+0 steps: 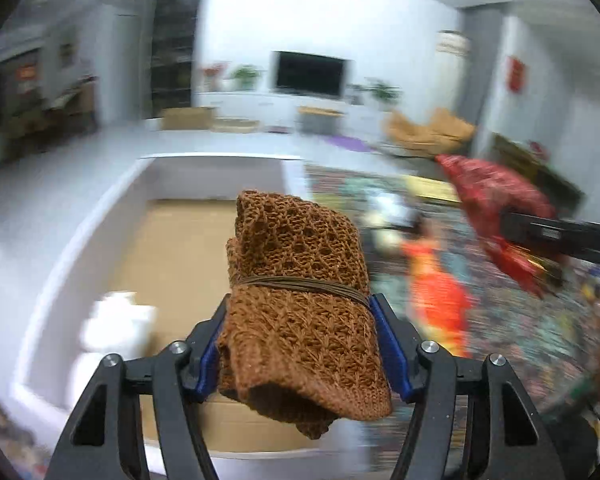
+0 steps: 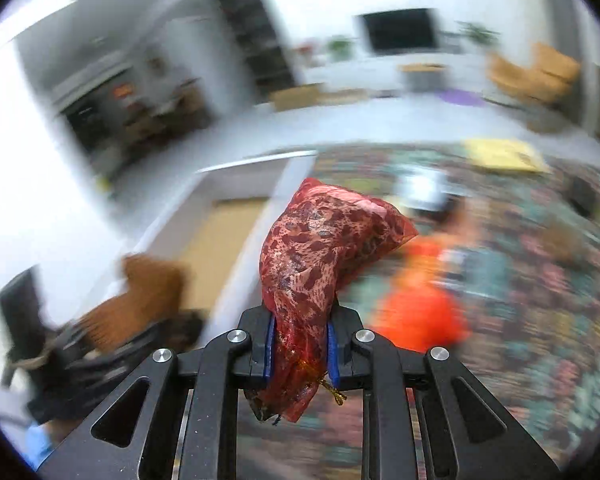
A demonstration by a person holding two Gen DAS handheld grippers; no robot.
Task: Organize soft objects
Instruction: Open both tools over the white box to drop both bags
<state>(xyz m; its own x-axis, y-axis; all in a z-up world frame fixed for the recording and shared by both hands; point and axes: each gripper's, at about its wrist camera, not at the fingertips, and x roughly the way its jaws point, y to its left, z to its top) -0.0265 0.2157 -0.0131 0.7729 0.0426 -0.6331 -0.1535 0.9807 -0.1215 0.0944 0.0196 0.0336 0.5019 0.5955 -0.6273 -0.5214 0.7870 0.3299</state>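
My left gripper (image 1: 300, 320) is shut on a brown knitted bundle (image 1: 300, 300) tied with a thin cord, held in the air above a white box (image 1: 60, 264) with a cardboard floor. My right gripper (image 2: 300, 344) is shut on a red patterned sheer pouch (image 2: 320, 248) and holds it above the colourful rug. The red pouch (image 1: 496, 196) and right gripper also show at the right of the left wrist view. The brown bundle (image 2: 140, 296) shows blurred at the lower left of the right wrist view. An orange soft item (image 2: 420, 312) lies on the rug.
A white soft item (image 1: 116, 320) lies inside the white box at its left. The patterned rug (image 2: 540, 320) holds several scattered items, among them a yellow flat piece (image 2: 504, 156). A TV (image 1: 308, 74) and tan chairs (image 1: 428, 132) stand far behind.
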